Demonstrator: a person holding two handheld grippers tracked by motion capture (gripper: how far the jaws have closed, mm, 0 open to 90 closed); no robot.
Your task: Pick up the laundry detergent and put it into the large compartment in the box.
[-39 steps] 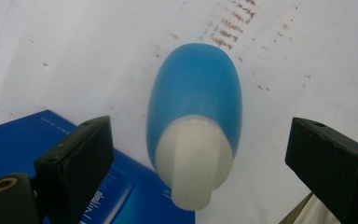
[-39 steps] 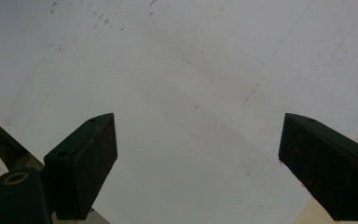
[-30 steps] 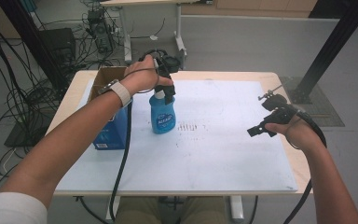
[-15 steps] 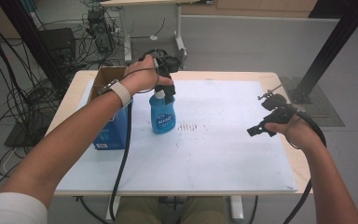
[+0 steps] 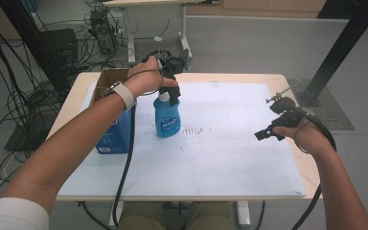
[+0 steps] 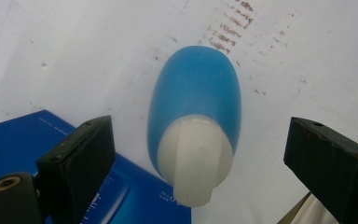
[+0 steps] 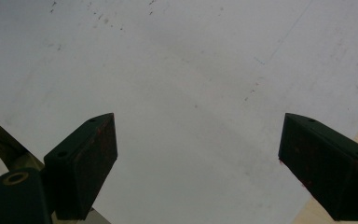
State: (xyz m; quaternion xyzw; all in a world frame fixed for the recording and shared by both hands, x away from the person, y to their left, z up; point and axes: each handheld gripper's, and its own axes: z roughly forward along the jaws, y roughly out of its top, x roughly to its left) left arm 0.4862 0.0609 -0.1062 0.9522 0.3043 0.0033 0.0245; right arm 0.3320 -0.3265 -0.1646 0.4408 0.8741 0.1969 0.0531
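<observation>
A blue bottle [image 5: 166, 119] with a white cap [image 6: 193, 158] stands upright on the white board [image 5: 211, 153], left of centre. My left gripper [image 5: 168, 94] hangs just above the cap, pointing down. In the left gripper view [image 6: 196, 154] its jaws are open, spread wide on either side of the cap and not touching it. My right gripper [image 5: 274, 125] hovers over the board's right edge. Its jaws are open in the right gripper view [image 7: 198, 163], with nothing but bare board between them.
A blue carton [image 5: 112, 134] stands at the board's left, close beside the bottle, in front of a cardboard box [image 5: 106, 81]. Brown smudges [image 5: 196, 130] mark the board right of the bottle. Cables and table legs lie on the floor beyond the far edge.
</observation>
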